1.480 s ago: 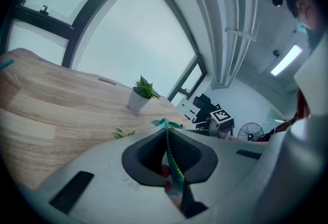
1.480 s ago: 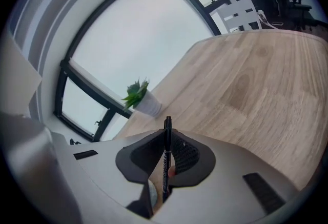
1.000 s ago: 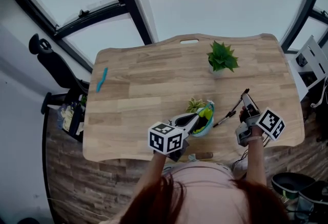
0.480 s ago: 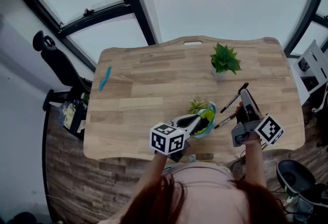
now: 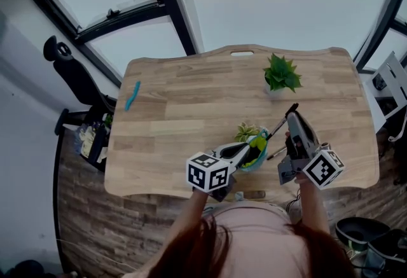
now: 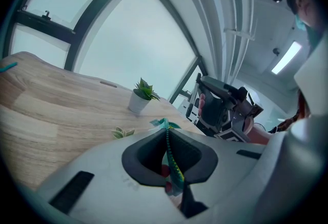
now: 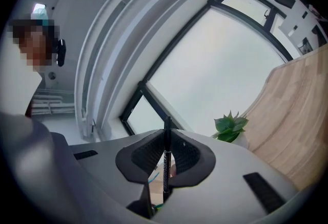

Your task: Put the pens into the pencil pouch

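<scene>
From overhead, the left gripper point(image 5: 244, 151) reaches low over the near part of the wooden table point(image 5: 191, 111). It has the teal-and-green pencil pouch point(image 5: 255, 148) by its rim. The right gripper point(image 5: 291, 120) is held just beside the pouch with a black pen point(image 5: 283, 119) at its tips. Only the left gripper view shows how that first grip sits. There the jaws are pressed together on the pouch's zipper edge, which runs straight up between them. The right gripper view gives what the overhead one cannot: its jaws pinch the pen by the barrel. In that view the pen stands upright, with one end poking above the jaws against the window. From above, the pen's long axis lies on a diagonal. Its far end points towards the potted plant point(image 5: 281, 73) and its near end slants towards the pouch. A second dark pen point(image 5: 276, 153) lies flat on the table between the pouch and the right gripper.
</scene>
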